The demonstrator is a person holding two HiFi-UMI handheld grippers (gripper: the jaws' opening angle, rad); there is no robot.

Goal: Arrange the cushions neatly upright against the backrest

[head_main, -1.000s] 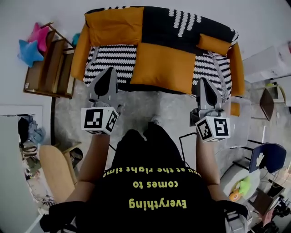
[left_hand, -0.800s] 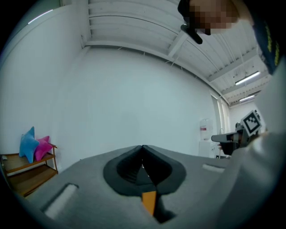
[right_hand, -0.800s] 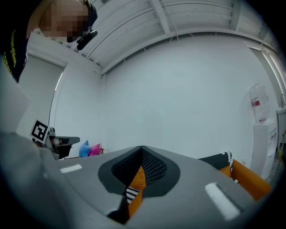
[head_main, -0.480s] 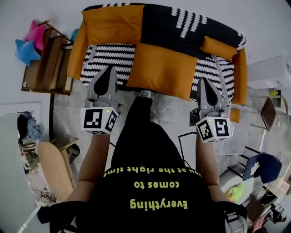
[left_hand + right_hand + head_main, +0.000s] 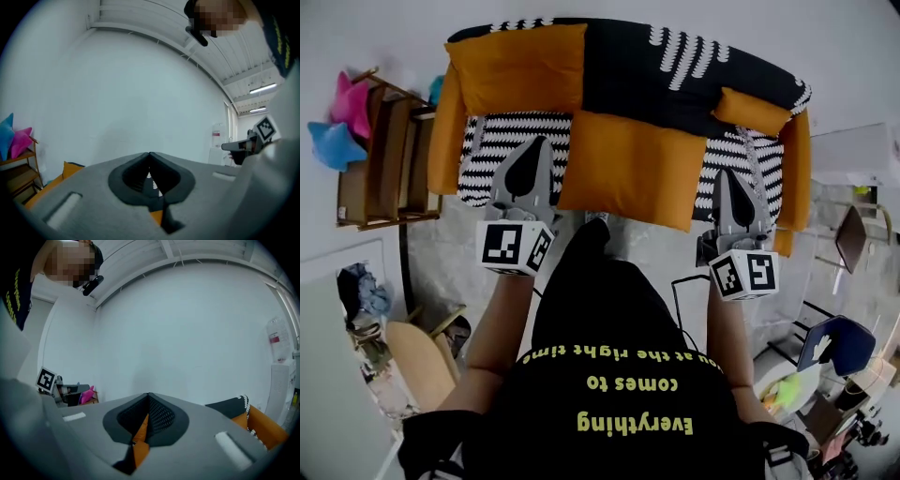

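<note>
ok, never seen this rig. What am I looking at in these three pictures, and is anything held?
There is no robot here. A person holds a hand-held two-jaw gripper in each hand.

The head view comes from a camera on the person's head and looks steeply down. It shows the left gripper and right gripper, each carrying a marker cube, in front of a sofa.

The two gripper views ride on the grippers and look along their jaws, mostly at wall and ceiling.

On the sofa:
- A large orange cushion stands against the backrest at the left.
- A second large cushion lies flat on the seat.
- A small orange cushion sits at the right.

Both grippers' jaws are together and hold nothing.
</note>
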